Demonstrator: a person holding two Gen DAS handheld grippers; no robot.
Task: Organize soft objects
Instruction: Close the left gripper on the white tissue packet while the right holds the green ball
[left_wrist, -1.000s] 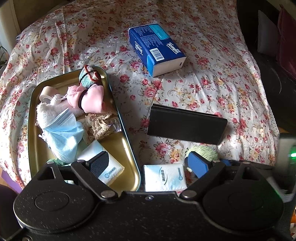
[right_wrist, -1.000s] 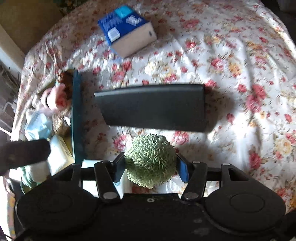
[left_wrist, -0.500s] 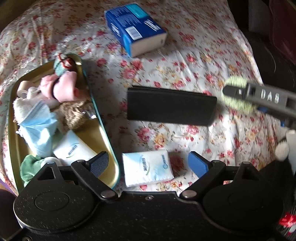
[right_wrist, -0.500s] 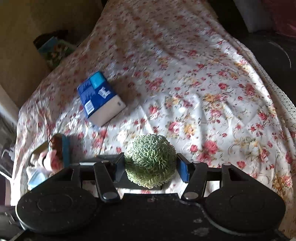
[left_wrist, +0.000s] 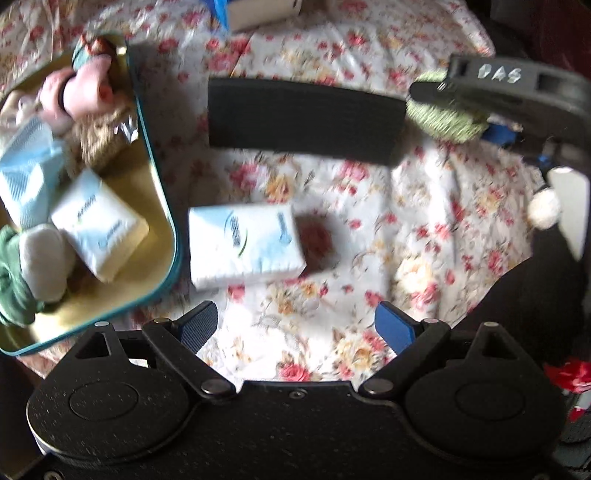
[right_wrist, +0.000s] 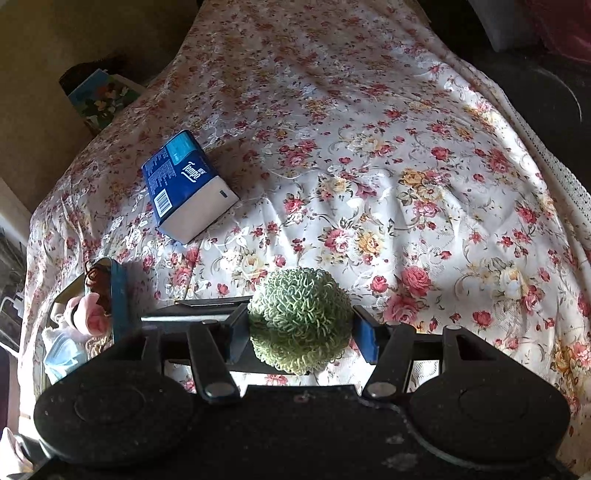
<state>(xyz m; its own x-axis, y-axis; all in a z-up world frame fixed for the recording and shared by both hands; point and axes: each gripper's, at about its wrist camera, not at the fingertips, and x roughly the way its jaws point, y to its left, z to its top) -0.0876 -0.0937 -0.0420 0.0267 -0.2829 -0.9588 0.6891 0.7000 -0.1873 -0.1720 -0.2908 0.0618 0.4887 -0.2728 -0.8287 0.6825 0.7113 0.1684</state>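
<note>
My right gripper (right_wrist: 301, 325) is shut on a fuzzy green ball (right_wrist: 300, 317) and holds it above the floral cloth; it also shows in the left wrist view (left_wrist: 445, 120) at upper right. My left gripper (left_wrist: 295, 325) is open and empty, just in front of a white tissue pack (left_wrist: 243, 243) lying on the cloth. To the left a gold tray (left_wrist: 155, 266) holds another tissue pack (left_wrist: 98, 232), a blue face mask (left_wrist: 26, 177), pink socks (left_wrist: 81, 92) and a green cloth (left_wrist: 11, 284).
A flat black case (left_wrist: 303, 116) lies beyond the tissue pack. A blue Tempo tissue box (right_wrist: 188, 190) sits farther back on the floral cloth (right_wrist: 406, 184). The bed edge drops off at the right. A colourful bag (right_wrist: 99, 98) stands at far left.
My right gripper has lifted the green ball off the cloth and raised it. My left gripper has moved right and closer above the loose tissue pack, still open.
</note>
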